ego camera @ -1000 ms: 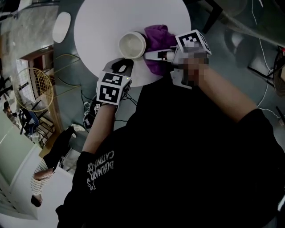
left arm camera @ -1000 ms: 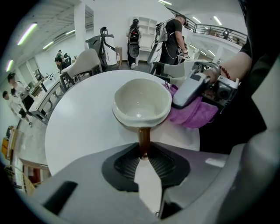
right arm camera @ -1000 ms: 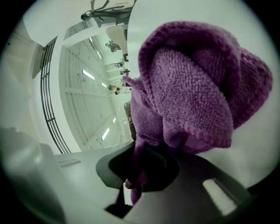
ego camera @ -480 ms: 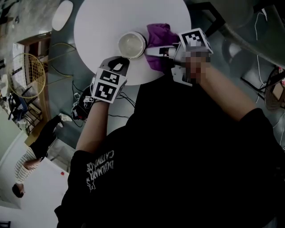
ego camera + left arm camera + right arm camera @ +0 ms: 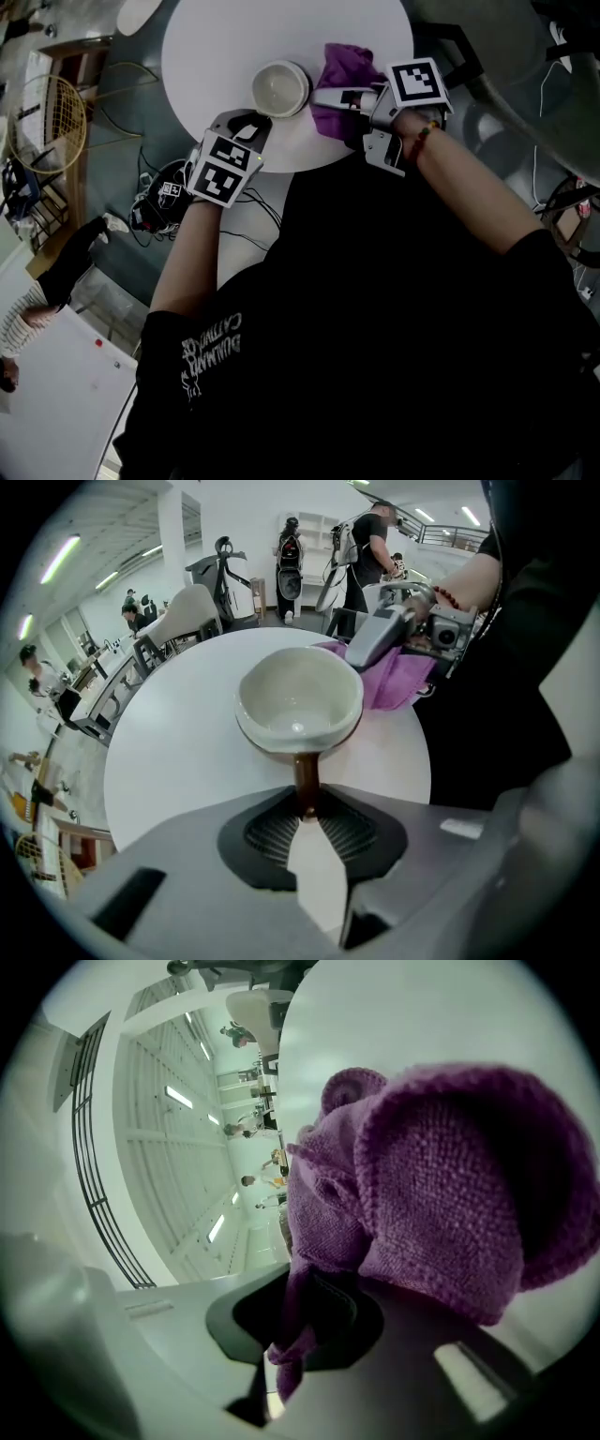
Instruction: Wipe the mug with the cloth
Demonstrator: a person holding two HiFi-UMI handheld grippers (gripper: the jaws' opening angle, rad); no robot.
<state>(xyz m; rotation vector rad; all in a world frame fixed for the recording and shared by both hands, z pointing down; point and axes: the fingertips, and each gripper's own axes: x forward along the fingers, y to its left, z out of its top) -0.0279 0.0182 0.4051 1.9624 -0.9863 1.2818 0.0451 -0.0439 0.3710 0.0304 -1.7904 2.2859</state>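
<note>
A cream mug [image 5: 281, 87] with a brown outside stands upright on the round white table [image 5: 216, 47]. My left gripper [image 5: 246, 127] is at its near side. In the left gripper view the mug [image 5: 298, 700] faces me and its brown handle [image 5: 305, 782] runs in between the pads of my left gripper [image 5: 306, 814], which is shut on it. A purple cloth [image 5: 342, 75] lies bunched just right of the mug, with my right gripper [image 5: 328, 97] shut on it. In the right gripper view the cloth [image 5: 441, 1176] fills the frame and a fold of it hangs between the jaws of my right gripper [image 5: 291, 1335].
The table's near edge [image 5: 300, 161] lies just under both grippers. Cables and a dark bundle [image 5: 159, 197] lie on the floor at left. A person [image 5: 37, 300] stands at the lower left. A wire basket [image 5: 47, 122] stands further left. People and chairs [image 5: 356, 546] are beyond the table.
The head view has shifted, so table and grippers sit slightly higher and further right. The left gripper stays on the mug's handle and the right stays on the cloth beside the mug.
</note>
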